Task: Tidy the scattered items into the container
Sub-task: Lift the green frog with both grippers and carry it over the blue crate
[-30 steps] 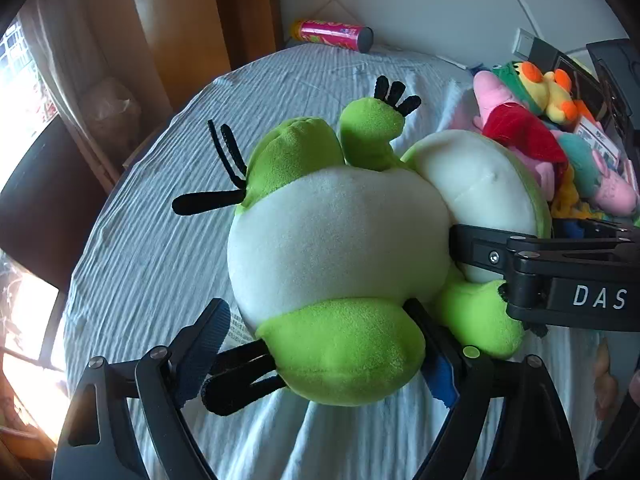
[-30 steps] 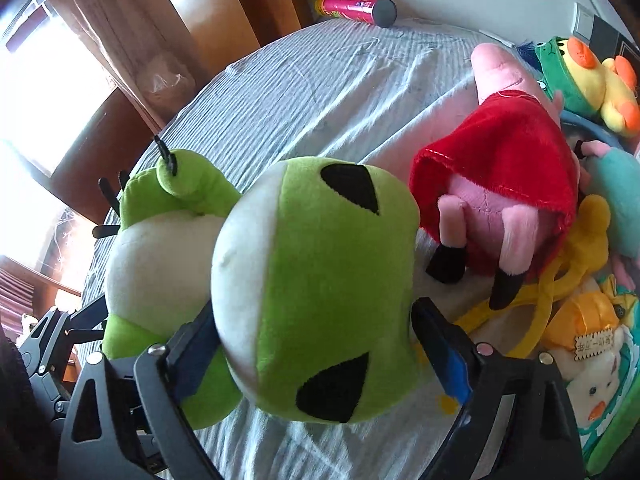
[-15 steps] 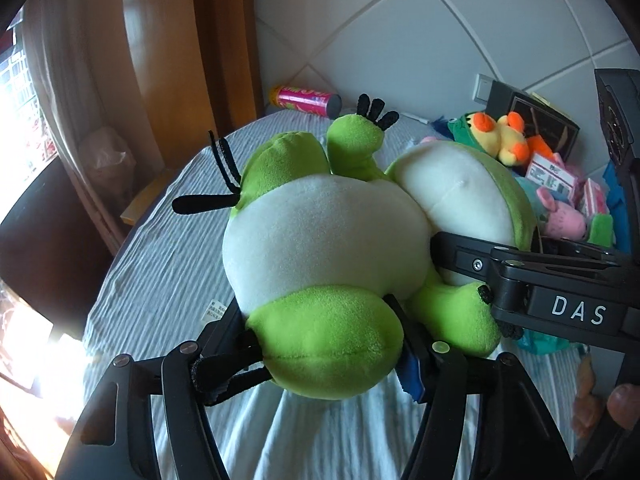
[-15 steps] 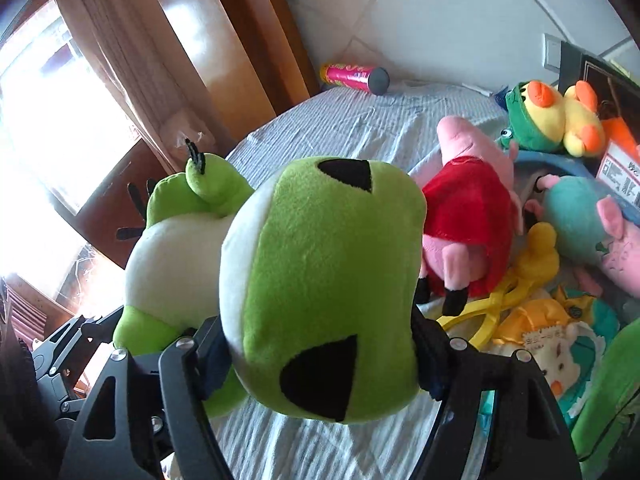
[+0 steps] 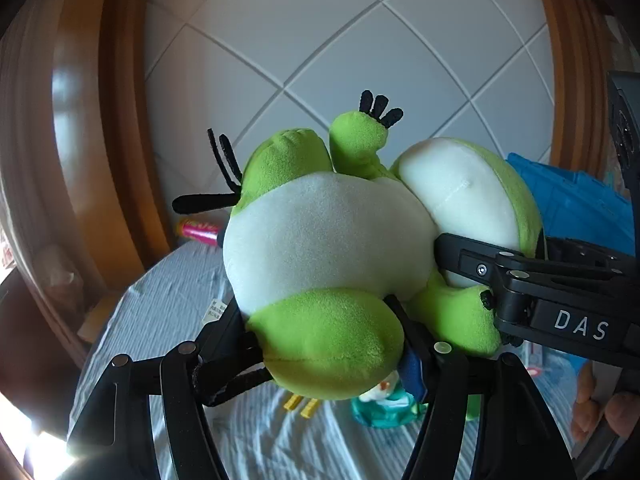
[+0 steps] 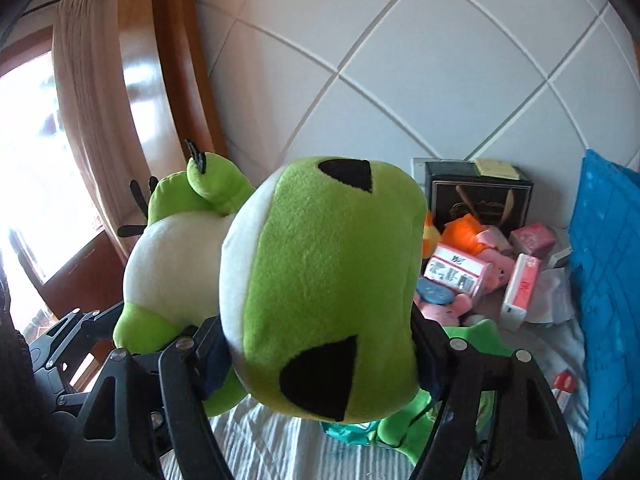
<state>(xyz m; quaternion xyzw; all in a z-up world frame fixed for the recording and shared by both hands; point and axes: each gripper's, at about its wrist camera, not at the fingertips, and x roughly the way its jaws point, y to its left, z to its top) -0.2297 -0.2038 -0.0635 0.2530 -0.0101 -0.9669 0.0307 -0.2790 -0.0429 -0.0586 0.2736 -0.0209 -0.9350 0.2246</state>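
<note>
A big green and white frog plush [image 5: 328, 248] hangs in the air, held by both grippers. My left gripper [image 5: 320, 344] is shut on its lower green leg. My right gripper [image 6: 320, 344] is shut on its green head [image 6: 332, 280], and shows in the left wrist view as a black arm [image 5: 540, 292]. A blue container wall [image 6: 608, 280] stands at the right, also in the left wrist view [image 5: 580, 208]. Small toys and boxes [image 6: 480, 264] lie beside it.
A grey-white striped bedsheet [image 5: 168, 320] lies below. A pink tube [image 5: 198, 230] lies at the far bed edge. A black box [image 6: 480, 200] stands by the tiled wall [image 6: 440, 60]. A teal toy [image 5: 384, 404] lies under the plush. Curtain and window are on the left.
Both grippers have closed tighter on the frog plush and lifted it off the bed. The views have tilted up toward the wall.
</note>
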